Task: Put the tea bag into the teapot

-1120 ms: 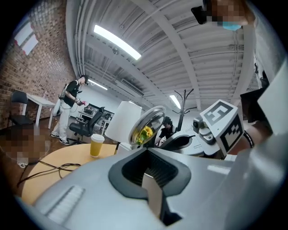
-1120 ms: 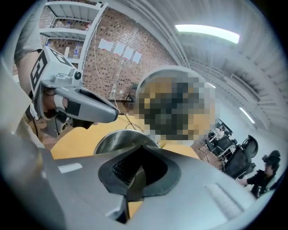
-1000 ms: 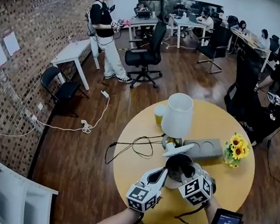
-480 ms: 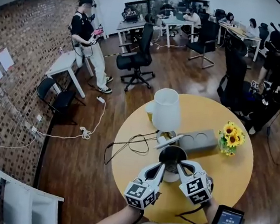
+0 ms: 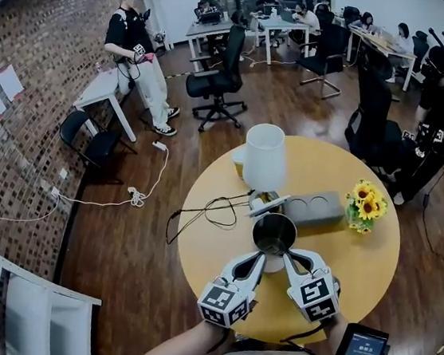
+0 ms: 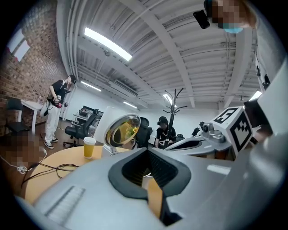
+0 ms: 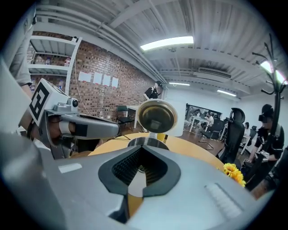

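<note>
While left gripper [image 5: 258,258] and right gripper [image 5: 295,260] are holding their fingers pressed together, empty, the open teapot [image 5: 273,234] is sitting just above both, mid-frame.

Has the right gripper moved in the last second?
Yes. The right gripper has drawn back slightly toward the person, away from the grey box.

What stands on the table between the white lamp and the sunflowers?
A gray box with two round hollows on top lies there, with the white lamp on its left and the sunflowers on its right. The head view shows it.
</note>
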Demonstrator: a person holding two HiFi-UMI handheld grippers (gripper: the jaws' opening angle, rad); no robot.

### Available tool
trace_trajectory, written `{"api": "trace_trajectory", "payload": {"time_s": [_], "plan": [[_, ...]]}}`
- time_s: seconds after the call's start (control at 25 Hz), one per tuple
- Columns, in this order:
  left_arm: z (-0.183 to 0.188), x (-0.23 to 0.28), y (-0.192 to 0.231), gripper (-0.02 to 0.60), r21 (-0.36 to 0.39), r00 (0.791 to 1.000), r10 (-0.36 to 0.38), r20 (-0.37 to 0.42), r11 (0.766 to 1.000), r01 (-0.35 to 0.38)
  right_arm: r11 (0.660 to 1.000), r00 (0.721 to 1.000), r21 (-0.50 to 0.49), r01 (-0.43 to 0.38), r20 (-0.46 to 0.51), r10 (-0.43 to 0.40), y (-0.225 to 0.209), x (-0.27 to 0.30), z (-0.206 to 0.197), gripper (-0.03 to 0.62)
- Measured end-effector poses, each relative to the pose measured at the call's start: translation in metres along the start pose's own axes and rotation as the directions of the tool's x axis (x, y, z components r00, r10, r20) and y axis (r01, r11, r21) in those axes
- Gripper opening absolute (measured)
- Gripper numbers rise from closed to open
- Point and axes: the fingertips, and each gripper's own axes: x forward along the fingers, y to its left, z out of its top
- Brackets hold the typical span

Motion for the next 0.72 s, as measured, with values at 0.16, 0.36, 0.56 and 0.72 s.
{"api": "trace_trajectory", "payload": {"time_s": [0.16, 0.36, 0.56, 0.72], "plan": [[-0.004, -0.008, -0.028, 0.002, 0.013, 0.999, 0.045, 0.010, 0.999, -0.045, 0.999, 0.999, -0.021, -0.043, 0.026, 0.044, 0.005, -0.025, -0.008, 0.011], [-0.016, -0.009, -0.083, 0.002, 0.012, 0.991, 0.127, 0.040, 0.992, -0.128, 0.993, 0.993, -0.050, -0.105, 0.055, 0.108, -0.003, -0.078, -0.033, 0.009], [-0.038, -0.015, -0.149, 0.002, 0.001, 0.981, 0.187, 0.059, 0.982, -0.188, 0.985, 0.985, -0.074, -0.154, 0.071, 0.159, -0.008, -0.136, -0.066, 0.009], [-0.056, -0.020, -0.199, 0.002, 0.005, 0.971, 0.228, 0.065, 0.973, -0.229, 0.979, 0.976, -0.082, -0.188, 0.092, 0.196, -0.012, -0.181, -0.090, 0.009]]}}
